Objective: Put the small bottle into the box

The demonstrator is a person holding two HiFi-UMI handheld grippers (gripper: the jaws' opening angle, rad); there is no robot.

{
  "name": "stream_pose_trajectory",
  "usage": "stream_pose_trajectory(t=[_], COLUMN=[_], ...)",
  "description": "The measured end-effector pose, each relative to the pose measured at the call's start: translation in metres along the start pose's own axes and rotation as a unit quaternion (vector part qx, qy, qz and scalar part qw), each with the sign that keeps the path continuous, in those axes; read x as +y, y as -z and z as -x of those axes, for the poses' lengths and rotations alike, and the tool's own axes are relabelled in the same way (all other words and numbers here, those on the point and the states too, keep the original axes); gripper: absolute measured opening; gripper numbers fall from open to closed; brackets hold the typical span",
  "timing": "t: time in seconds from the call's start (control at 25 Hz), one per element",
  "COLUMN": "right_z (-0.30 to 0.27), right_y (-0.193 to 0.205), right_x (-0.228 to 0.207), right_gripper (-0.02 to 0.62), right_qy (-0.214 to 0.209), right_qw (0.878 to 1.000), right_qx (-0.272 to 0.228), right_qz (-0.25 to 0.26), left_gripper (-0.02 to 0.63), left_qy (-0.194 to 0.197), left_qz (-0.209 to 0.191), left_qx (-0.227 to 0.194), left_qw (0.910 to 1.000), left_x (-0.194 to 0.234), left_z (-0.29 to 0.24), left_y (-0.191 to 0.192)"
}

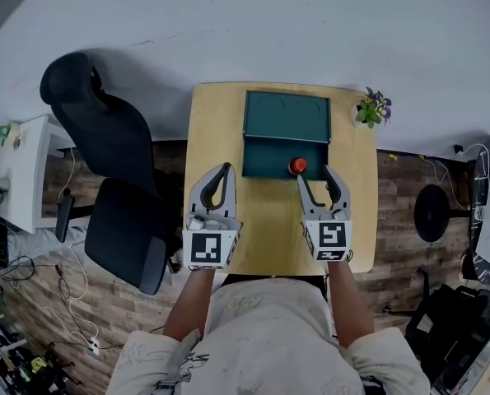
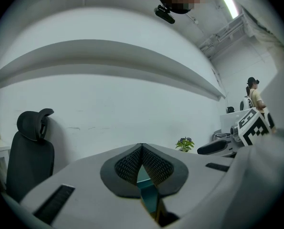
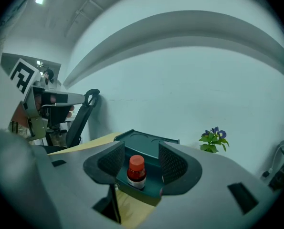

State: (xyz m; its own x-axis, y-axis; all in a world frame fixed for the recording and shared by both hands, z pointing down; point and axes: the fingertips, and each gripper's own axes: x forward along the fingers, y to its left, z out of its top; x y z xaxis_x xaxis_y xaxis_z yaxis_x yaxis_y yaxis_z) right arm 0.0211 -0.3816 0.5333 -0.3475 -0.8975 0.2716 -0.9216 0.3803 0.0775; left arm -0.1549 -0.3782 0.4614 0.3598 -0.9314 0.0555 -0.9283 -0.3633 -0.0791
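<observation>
The small brown bottle with a red cap (image 1: 297,166) (image 3: 136,171) stands upright inside the dark green box (image 1: 269,164) (image 3: 141,195), near its front right corner. The box's lid (image 1: 287,115) lies open behind it. My right gripper (image 1: 319,179) (image 3: 142,161) is open just in front of the box, and the bottle stands a little beyond its fingertips, untouched. My left gripper (image 1: 225,169) (image 2: 142,149) is shut and empty over the wooden table (image 1: 269,229), left of the box. A sliver of the box (image 2: 147,191) shows under its closed jaws.
A potted plant (image 1: 373,108) (image 3: 213,140) sits at the table's back right corner. A black office chair (image 1: 105,155) stands close to the table's left side, with a white side table (image 1: 22,171) further left. Cables lie on the wooden floor.
</observation>
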Motion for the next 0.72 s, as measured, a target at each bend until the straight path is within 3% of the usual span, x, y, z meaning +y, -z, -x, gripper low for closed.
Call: stream_pose_trajectory(t=[0.44,0.72], right_z=[0.045,0.078], right_y=[-0.056,-0.112], right_x=[-0.022,-0.043], right_gripper=[0.236,0.236], right_qy=[0.05,0.081], right_qw=[0.997,0.989], right_qx=[-0.065,-0.127], right_qz=[0.005,0.0], left_gripper=[0.006,0.006], left_qy=[0.019,0.025], left_qz=[-0.022,-0.04], left_qx=[-0.049,-0.075], left_qw=[0.9984,0.9961], left_x=[-0.01,-0.01], left_z=[0.011,0.018], left_y=[-0.042,-0.068])
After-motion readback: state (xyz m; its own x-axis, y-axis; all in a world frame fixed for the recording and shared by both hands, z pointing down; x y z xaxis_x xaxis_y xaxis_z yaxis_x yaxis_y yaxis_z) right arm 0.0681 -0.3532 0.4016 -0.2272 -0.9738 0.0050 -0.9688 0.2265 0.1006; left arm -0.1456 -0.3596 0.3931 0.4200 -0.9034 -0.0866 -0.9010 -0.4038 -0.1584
